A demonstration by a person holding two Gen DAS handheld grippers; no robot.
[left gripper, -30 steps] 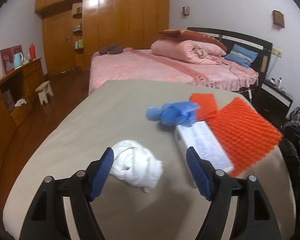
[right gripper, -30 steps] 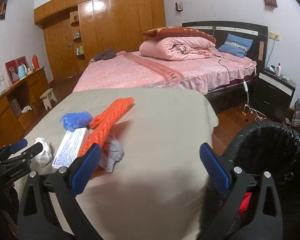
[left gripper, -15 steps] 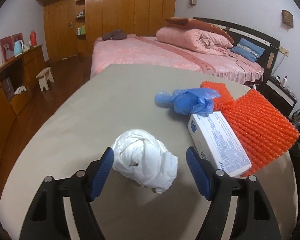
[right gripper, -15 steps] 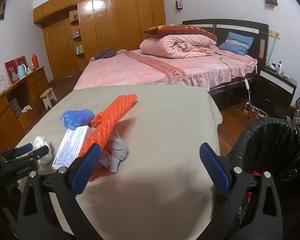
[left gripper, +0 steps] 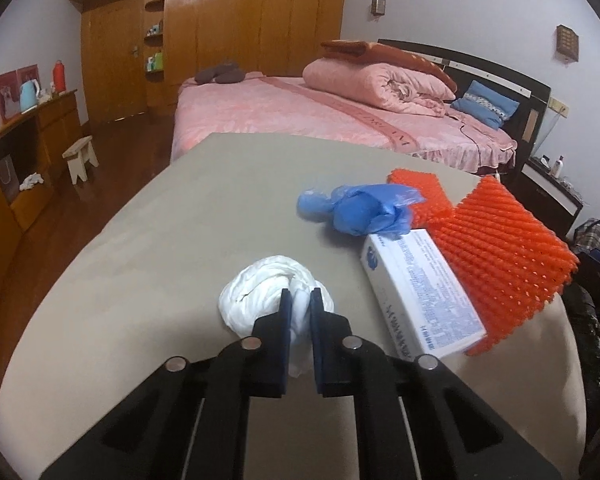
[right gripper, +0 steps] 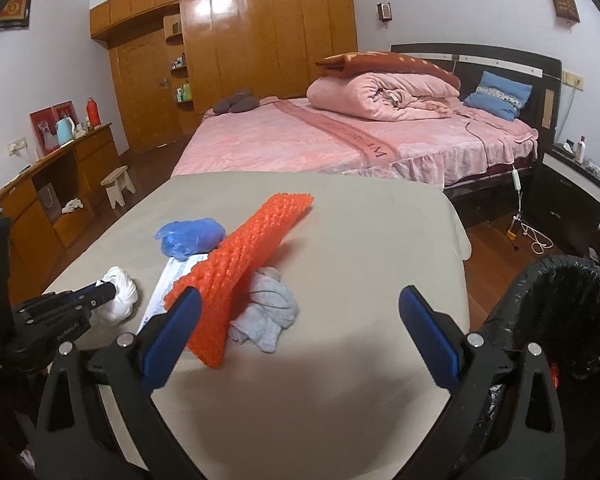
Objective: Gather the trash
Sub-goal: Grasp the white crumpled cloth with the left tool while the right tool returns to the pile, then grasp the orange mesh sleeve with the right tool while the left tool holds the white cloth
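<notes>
A crumpled white tissue wad [left gripper: 259, 292] lies on the beige table [left gripper: 203, 208]. My left gripper [left gripper: 301, 300] is closing, its blue pads pinching the wad's near part. The right wrist view shows that gripper [right gripper: 107, 289] at the white wad [right gripper: 124, 287] too. Behind lie a blue plastic bag [left gripper: 360, 208], a white box [left gripper: 416, 292] and orange foam netting [left gripper: 500, 248]. My right gripper [right gripper: 300, 316] stands wide open above the table's near edge, nothing between its pads. A grey crumpled cloth [right gripper: 267, 312] sits under the orange netting [right gripper: 243, 264].
A black-lined trash bin [right gripper: 560, 312] stands at the table's right side. A pink bed [right gripper: 340, 136] fills the room behind the table. A wooden desk [right gripper: 55, 184] and a small stool [right gripper: 117, 184] stand on the left.
The left gripper's jaws have gone from wide open around the white wad to pinched on it. The right gripper stays open and has hardly moved.
</notes>
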